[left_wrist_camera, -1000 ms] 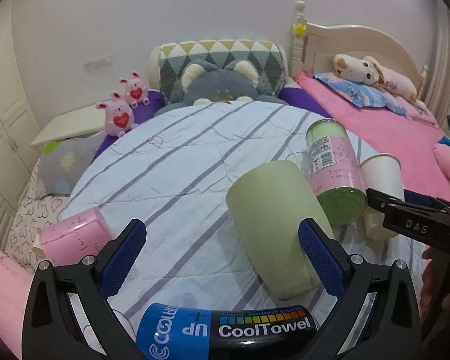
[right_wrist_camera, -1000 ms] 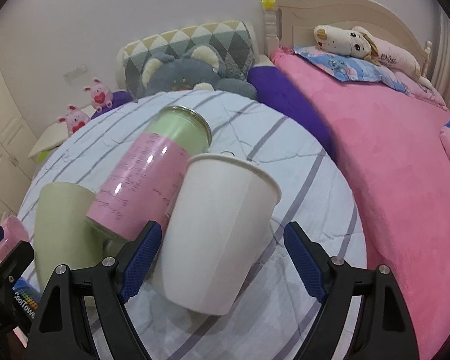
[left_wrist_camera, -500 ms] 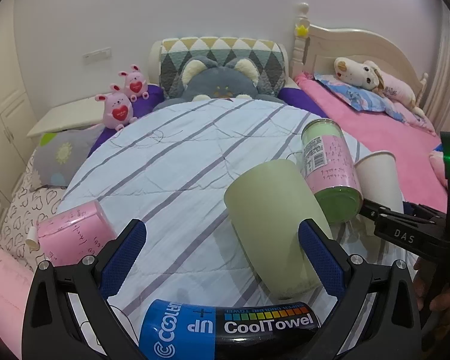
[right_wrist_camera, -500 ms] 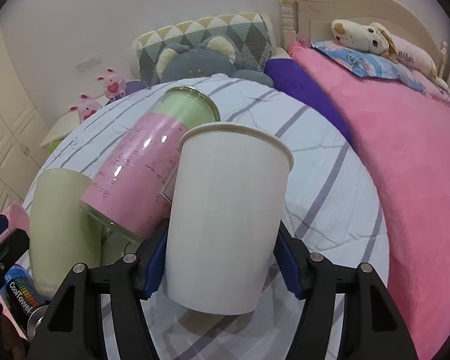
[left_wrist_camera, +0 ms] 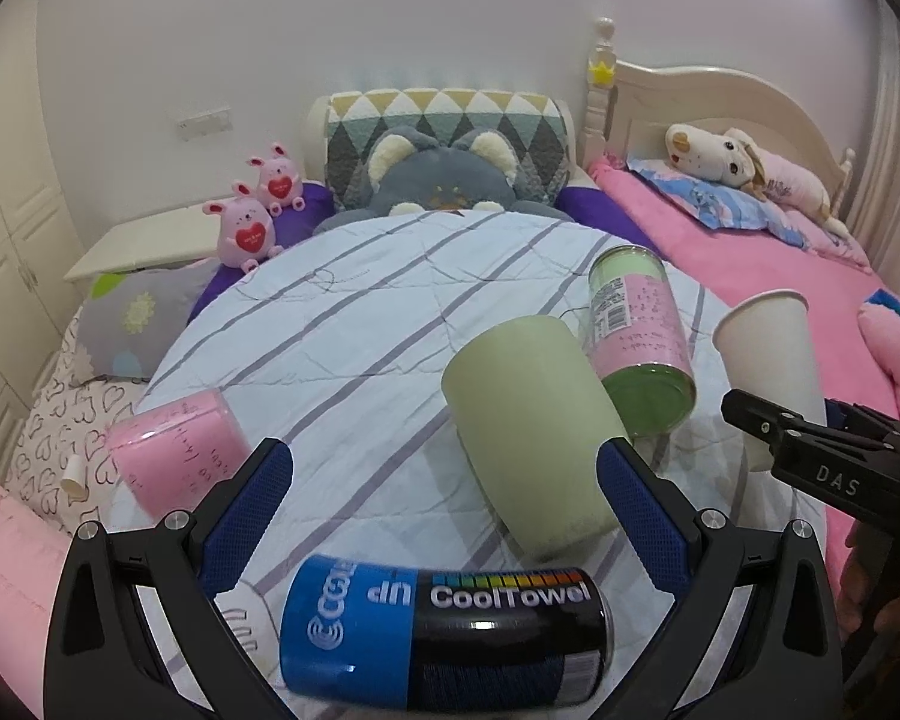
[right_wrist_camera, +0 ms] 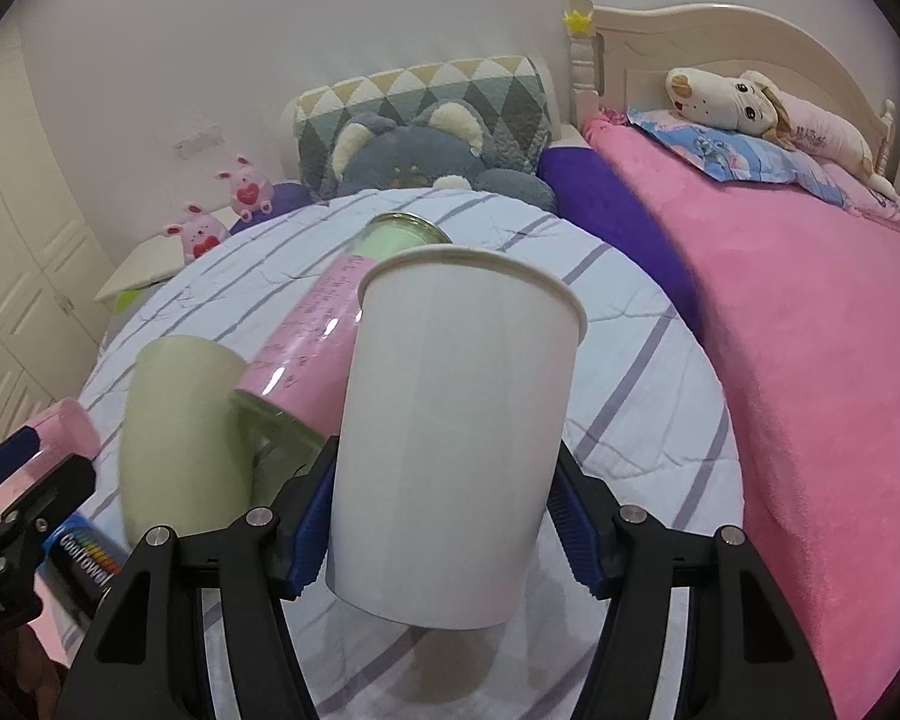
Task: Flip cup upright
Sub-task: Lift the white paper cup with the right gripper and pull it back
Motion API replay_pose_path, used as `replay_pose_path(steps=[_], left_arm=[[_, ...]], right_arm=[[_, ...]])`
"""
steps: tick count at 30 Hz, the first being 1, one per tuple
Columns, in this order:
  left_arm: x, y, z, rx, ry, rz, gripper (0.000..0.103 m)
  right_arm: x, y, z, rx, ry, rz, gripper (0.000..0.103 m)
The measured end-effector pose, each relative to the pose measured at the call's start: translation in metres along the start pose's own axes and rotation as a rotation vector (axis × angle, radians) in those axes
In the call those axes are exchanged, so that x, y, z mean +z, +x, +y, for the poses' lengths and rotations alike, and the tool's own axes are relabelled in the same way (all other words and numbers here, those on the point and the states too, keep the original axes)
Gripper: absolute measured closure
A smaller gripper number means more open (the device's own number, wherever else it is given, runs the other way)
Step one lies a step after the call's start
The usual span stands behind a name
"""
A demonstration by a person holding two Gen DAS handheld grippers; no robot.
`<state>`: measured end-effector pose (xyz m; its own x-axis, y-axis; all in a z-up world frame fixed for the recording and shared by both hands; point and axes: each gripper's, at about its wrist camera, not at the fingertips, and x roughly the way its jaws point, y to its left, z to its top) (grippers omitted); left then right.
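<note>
My right gripper (right_wrist_camera: 435,510) is shut on a white paper cup (right_wrist_camera: 456,420) and holds it above the striped round cloth (right_wrist_camera: 630,396), mouth tilted up and away. The same cup (left_wrist_camera: 768,360) shows at the right of the left wrist view, held by the right gripper's black fingers (left_wrist_camera: 810,450). My left gripper (left_wrist_camera: 444,510) is open and empty, low over the cloth (left_wrist_camera: 342,324). A pale green cup (left_wrist_camera: 534,420) lies on its side between its fingers, nearer the right one.
A pink-and-green can (left_wrist_camera: 636,330) lies beside the green cup. A blue-and-black CoolTowel can (left_wrist_camera: 444,636) lies under the left gripper. A pink cylinder (left_wrist_camera: 180,456) lies at the left edge. Plush toys (left_wrist_camera: 438,180) and a pink bed (right_wrist_camera: 810,330) surround the table.
My right gripper closed on the white cup and lifted it off the cloth, tilting its mouth upward. The left gripper stayed open and pulled back slightly.
</note>
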<state>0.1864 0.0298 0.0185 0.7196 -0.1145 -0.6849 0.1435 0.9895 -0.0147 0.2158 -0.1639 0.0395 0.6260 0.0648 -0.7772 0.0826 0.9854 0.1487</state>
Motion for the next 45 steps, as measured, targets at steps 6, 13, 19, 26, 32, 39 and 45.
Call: replay_pose_path(steps=[6, 13, 19, 26, 32, 39, 45], left_arm=[[-0.008, -0.02, -0.003, 0.006, -0.005, -0.018, 0.0], [-0.031, -0.044, -0.001, 0.013, -0.023, -0.022, 0.0], [-0.056, -0.057, 0.007, 0.018, -0.051, 0.0, 0.0], [-0.082, -0.059, 0.01, 0.025, -0.04, 0.041, 0.0], [-0.097, -0.058, 0.012, 0.025, -0.043, 0.065, 0.001], [-0.1, -0.061, 0.023, 0.01, -0.094, 0.059, 0.0], [-0.101, -0.063, 0.023, 0.032, -0.095, 0.058, 0.0]], right_arm=[[-0.01, -0.022, 0.005, 0.03, -0.026, -0.019, 0.039], [-0.028, -0.043, 0.014, 0.056, -0.068, -0.025, 0.039], [-0.056, -0.052, 0.026, 0.082, -0.095, 0.012, 0.039], [-0.082, -0.053, 0.037, 0.103, -0.116, 0.066, 0.038], [-0.099, -0.05, 0.051, 0.098, -0.189, 0.094, 0.034], [-0.102, -0.063, 0.052, 0.072, -0.21, 0.045, 0.02], [-0.1, -0.066, 0.051, 0.101, -0.179, 0.042, 0.02]])
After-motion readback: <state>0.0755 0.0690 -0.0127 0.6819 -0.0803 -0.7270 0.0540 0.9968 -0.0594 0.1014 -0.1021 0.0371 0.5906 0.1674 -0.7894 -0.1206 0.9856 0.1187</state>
